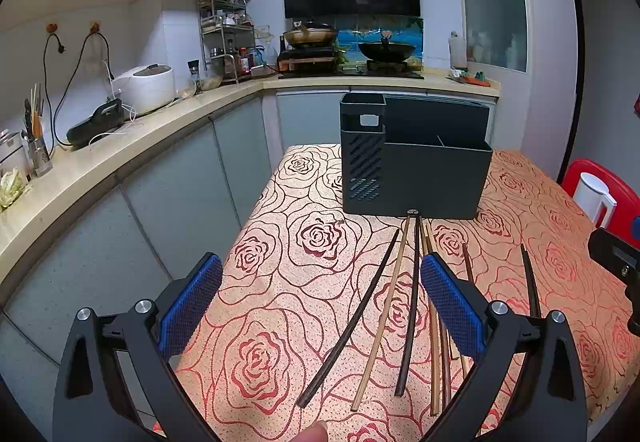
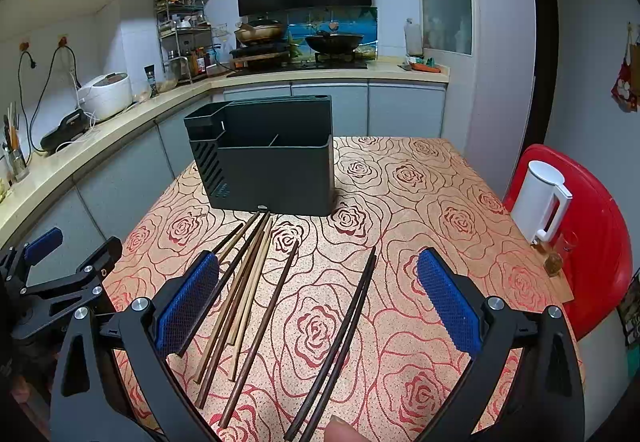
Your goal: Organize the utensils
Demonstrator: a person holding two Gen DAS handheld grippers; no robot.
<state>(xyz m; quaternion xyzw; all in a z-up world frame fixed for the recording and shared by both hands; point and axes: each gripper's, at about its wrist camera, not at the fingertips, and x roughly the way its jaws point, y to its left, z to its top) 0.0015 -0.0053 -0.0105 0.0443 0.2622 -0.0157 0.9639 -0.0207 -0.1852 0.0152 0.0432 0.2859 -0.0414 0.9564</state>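
Note:
Several wooden chopsticks [image 1: 384, 316], dark and light, lie loose on the rose-patterned tablecloth, fanned out in front of a dark grey utensil holder [image 1: 416, 169] with several compartments. In the right wrist view the chopsticks [image 2: 256, 282] lie in a bunch at the left, with a dark pair [image 2: 340, 338] between the fingers; the holder [image 2: 268, 165] stands behind. My left gripper [image 1: 320, 302] is open and empty above the table's near left. My right gripper [image 2: 318, 300] is open and empty above the chopsticks.
The table [image 2: 420, 201] sits beside a curved kitchen counter [image 1: 120, 153] with a rice cooker [image 1: 146, 87] and stove. A white kettle [image 2: 540, 199] stands on a red chair [image 2: 600, 242] at the right. The left gripper shows at the left edge [image 2: 60, 278].

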